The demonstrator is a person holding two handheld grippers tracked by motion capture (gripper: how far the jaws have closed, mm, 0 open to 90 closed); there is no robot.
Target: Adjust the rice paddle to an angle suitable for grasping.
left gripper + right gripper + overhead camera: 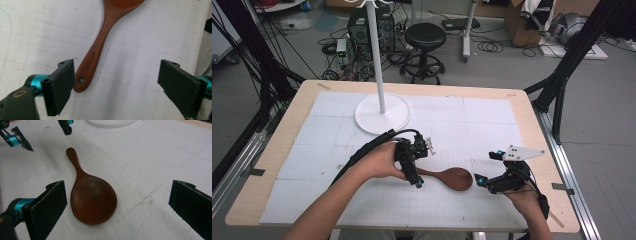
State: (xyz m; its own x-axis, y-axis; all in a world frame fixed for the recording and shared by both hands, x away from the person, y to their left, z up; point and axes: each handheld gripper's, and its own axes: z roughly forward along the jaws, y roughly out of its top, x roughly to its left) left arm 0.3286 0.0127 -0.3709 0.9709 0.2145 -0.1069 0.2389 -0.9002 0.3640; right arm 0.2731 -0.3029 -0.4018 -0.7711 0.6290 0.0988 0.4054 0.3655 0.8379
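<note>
Overhead and both close views share spoon (451,177)

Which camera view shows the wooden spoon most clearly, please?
The right gripper view: the whole wooden spoon lies there, bowl and handle. The left gripper view gives mainly its handle; the high view shows it small, its handle end hidden by the left gripper.

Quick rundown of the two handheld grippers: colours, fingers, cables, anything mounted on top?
Both grippers are black-bodied with teal metal fittings. The left gripper trails a thick black cable back along the forearm. The right gripper carries a pale grey three-cornered plate on top, and a black strap sits at that wrist. The fingers are flat, black, rectangular pads on teal cylindrical mounts, with a brass-coloured fastener near the base. No sleeves show on the forearms.
</note>
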